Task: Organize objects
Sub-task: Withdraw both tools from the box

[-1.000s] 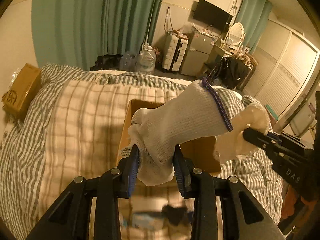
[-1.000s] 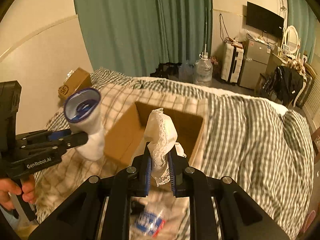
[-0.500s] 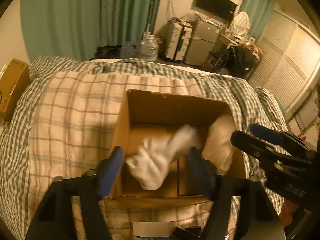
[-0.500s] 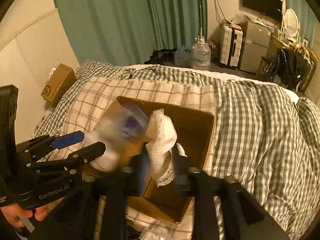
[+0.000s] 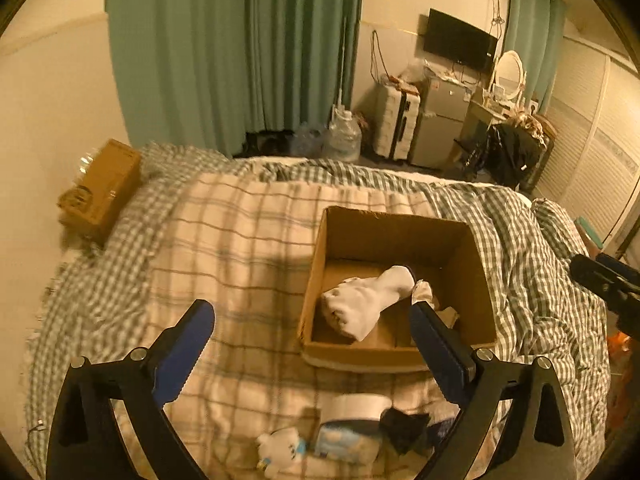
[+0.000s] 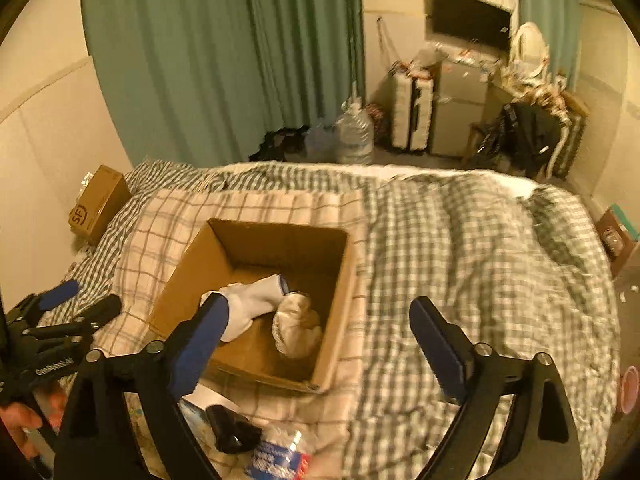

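An open cardboard box (image 5: 348, 224) (image 6: 176, 276) sits on the checked bed. Inside lie a white sock (image 5: 364, 304) (image 6: 256, 300) and a cream lace-trimmed cloth (image 6: 296, 328) (image 5: 424, 292). My left gripper (image 5: 312, 344) is open and empty, above the bed just left of and in front of the box; it also shows at the left edge of the right wrist view (image 6: 76, 304). My right gripper (image 6: 320, 340) is open and empty above the box's near right corner; its tip shows in the left wrist view (image 5: 604, 280).
Loose items lie on the bed in front of the box: a small white plush toy (image 5: 280, 452), a tissue pack (image 5: 348, 440), a black item (image 6: 232, 428) and a plastic packet (image 6: 280, 456). A closed brown box (image 5: 100, 188) sits at the bed's far left. Furniture stands beyond the bed.
Both grippers opened and let go: the sock and the lace cloth dropped into the box. Both grippers then drew back and up from the box.
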`<state>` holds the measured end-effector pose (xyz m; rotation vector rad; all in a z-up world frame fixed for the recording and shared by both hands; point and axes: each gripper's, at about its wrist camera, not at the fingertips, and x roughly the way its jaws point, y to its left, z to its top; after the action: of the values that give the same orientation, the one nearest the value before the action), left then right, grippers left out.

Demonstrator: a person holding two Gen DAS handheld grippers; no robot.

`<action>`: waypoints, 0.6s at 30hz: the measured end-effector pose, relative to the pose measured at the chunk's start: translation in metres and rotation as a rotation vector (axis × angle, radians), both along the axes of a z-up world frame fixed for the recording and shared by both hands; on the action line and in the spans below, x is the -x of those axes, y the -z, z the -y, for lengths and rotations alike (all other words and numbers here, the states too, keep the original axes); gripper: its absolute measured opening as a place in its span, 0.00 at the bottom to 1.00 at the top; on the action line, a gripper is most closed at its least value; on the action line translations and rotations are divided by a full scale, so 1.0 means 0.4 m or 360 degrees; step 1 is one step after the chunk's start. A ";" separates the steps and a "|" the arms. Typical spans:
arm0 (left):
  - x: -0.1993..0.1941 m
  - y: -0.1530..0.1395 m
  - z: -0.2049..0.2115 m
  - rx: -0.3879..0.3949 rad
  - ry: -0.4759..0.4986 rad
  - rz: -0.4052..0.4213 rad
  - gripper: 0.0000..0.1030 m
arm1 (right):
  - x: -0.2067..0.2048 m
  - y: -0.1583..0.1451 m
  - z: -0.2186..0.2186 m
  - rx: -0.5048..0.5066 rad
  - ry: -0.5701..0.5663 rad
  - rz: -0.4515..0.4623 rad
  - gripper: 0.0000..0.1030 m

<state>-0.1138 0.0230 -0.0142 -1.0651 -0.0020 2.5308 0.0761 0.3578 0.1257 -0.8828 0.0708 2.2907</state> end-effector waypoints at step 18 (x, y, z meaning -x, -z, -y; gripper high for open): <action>-0.211 -0.005 0.121 0.0004 -0.0127 -0.0185 1.00 | -0.141 0.040 0.233 -0.0169 0.0014 0.0049 0.92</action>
<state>-0.0296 -0.0254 -0.0124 -0.9350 -0.0096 2.6614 0.1326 0.2645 0.1096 -0.8606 -0.0601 2.2501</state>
